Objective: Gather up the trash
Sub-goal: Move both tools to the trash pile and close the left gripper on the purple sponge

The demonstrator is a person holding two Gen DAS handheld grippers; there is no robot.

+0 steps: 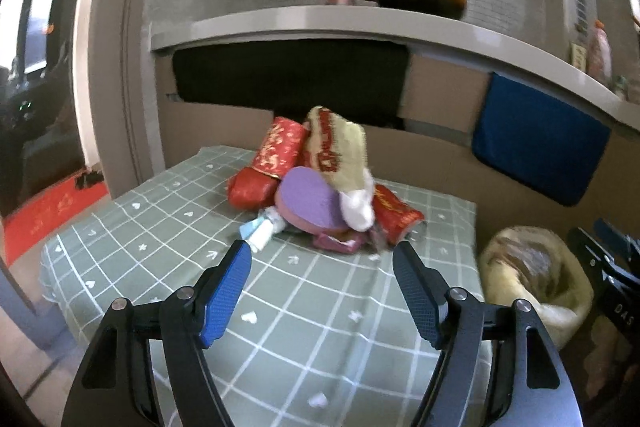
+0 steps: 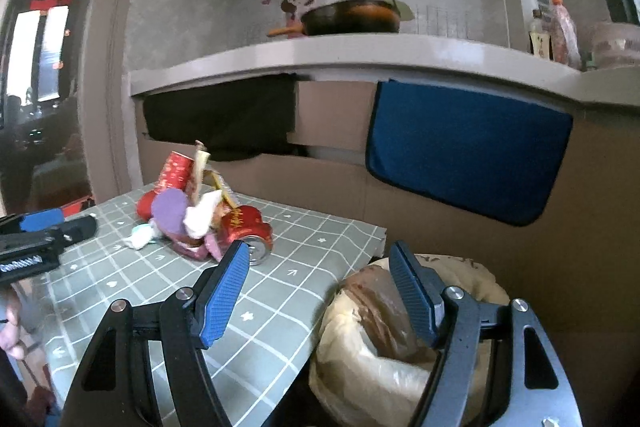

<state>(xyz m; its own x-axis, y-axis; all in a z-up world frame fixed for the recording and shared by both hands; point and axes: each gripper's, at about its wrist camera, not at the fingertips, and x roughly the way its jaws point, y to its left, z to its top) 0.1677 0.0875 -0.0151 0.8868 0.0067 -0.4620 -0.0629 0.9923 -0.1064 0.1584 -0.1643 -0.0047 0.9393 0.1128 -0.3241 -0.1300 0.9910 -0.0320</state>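
Observation:
A pile of trash sits on a table with a green checked cloth: red cans, a purple disc, a cream and red wrapper, white crumpled paper, a pale blue and white wrapper. My left gripper is open and empty, just short of the pile. My right gripper is open and empty, over the table's right edge above a bin lined with a cream bag. The pile also shows in the right wrist view, with a red can lying nearest.
The lined bin stands right of the table. Behind are a cardboard panel, a blue cloth and a counter with a pan and bottles. The left gripper shows at the left in the right wrist view.

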